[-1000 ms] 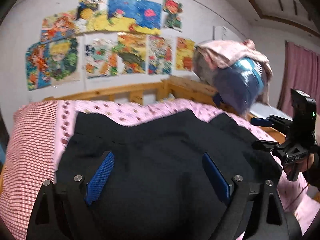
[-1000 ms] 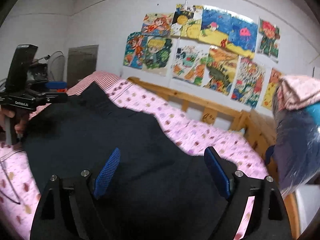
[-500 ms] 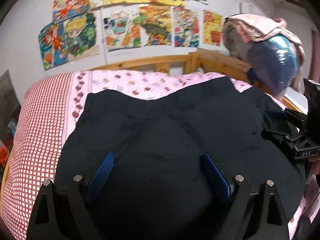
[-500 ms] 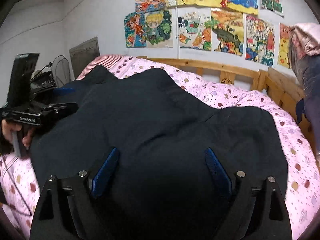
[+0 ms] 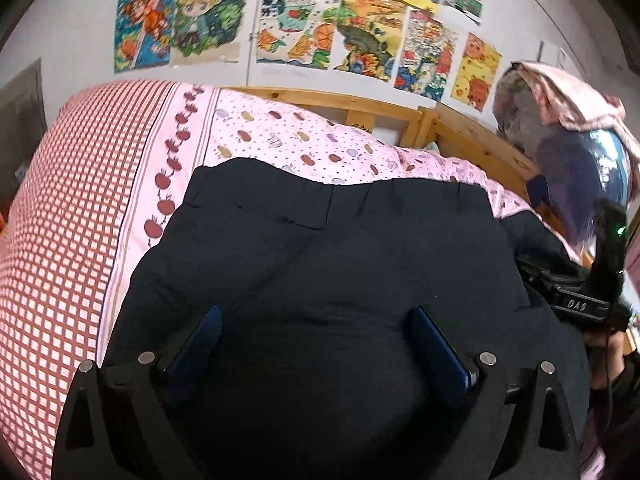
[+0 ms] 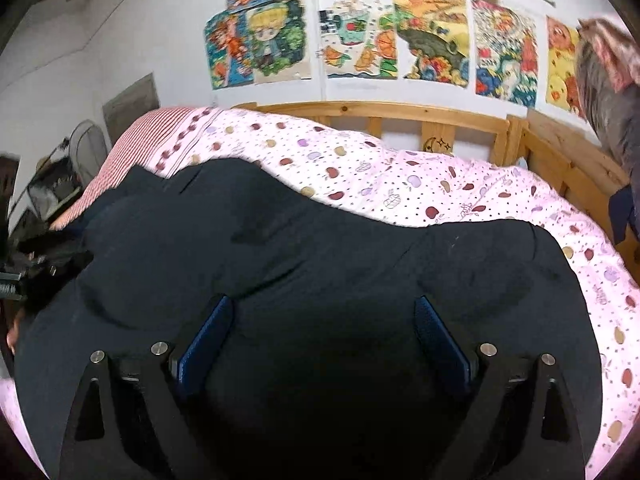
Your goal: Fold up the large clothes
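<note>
Large black fabric garment (image 5: 344, 264) is lying directly beneath left gripper (image 5: 316, 332) and right gripper (image 6: 324, 324), both spread wide; its near edge is being cut off.

We hold our left gripper (image 5: 316, 330) low with its blue-padded fingers (image 5: 434, 346) spread wide, nothing between them. Our right gripper (image 6: 322, 322) is posed alike, jaws wide apart and empty. Each gripper sits at the edge of the other's view.

Showing black triangular-cutout frames, silver round screws and blue textured pads on the fingers (image 5: 438, 354); wearing "DAS" lettering on the right gripper (image 5: 576, 300), glowing green light above.
</note>
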